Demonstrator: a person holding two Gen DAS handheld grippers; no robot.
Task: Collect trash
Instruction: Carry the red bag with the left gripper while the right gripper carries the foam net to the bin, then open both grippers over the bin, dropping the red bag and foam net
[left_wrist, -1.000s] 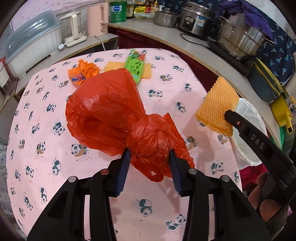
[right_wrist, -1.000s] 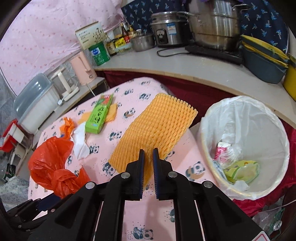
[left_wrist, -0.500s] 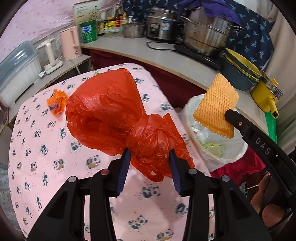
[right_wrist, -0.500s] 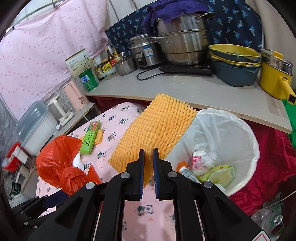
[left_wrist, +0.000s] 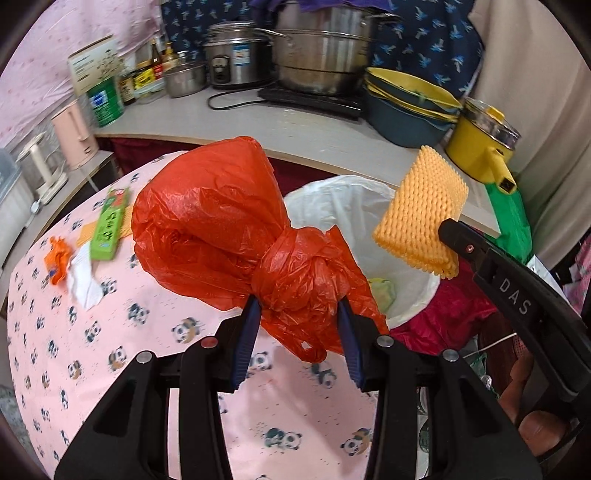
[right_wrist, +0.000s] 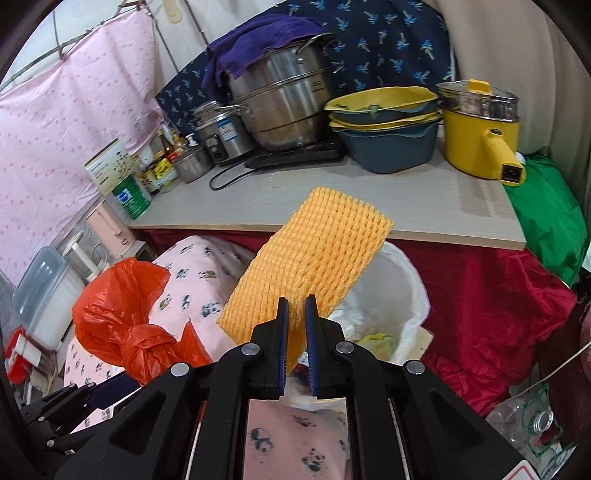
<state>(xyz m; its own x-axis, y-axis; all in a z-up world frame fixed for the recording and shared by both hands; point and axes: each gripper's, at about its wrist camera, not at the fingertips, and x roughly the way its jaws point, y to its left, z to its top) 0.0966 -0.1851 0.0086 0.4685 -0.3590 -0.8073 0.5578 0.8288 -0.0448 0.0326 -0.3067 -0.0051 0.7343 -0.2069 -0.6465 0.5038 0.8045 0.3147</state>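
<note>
My left gripper (left_wrist: 295, 317) is shut on the knot of a tied red plastic bag (left_wrist: 218, 225) and holds it in the air in front of the white-lined trash bin (left_wrist: 343, 206). My right gripper (right_wrist: 295, 325) is shut on a yellow foam net sheet (right_wrist: 310, 266), held over the bin (right_wrist: 406, 295); the sheet also shows in the left wrist view (left_wrist: 421, 214). The red bag shows in the right wrist view (right_wrist: 122, 310) at the left. The bin holds some wrappers (left_wrist: 382, 291).
On the panda-print table (left_wrist: 110, 350) lie a green box (left_wrist: 109, 229), an orange scrap (left_wrist: 57, 258) and a white tissue (left_wrist: 85, 280). The counter (right_wrist: 369, 199) behind holds pots, stacked bowls (right_wrist: 388, 125) and a yellow pot (right_wrist: 480, 125). Red cloth (right_wrist: 480, 302) hangs under it.
Both grippers have moved on toward the bin with their loads. The foam sheet now hangs above the bin opening and the red bag is closer to its rim.
</note>
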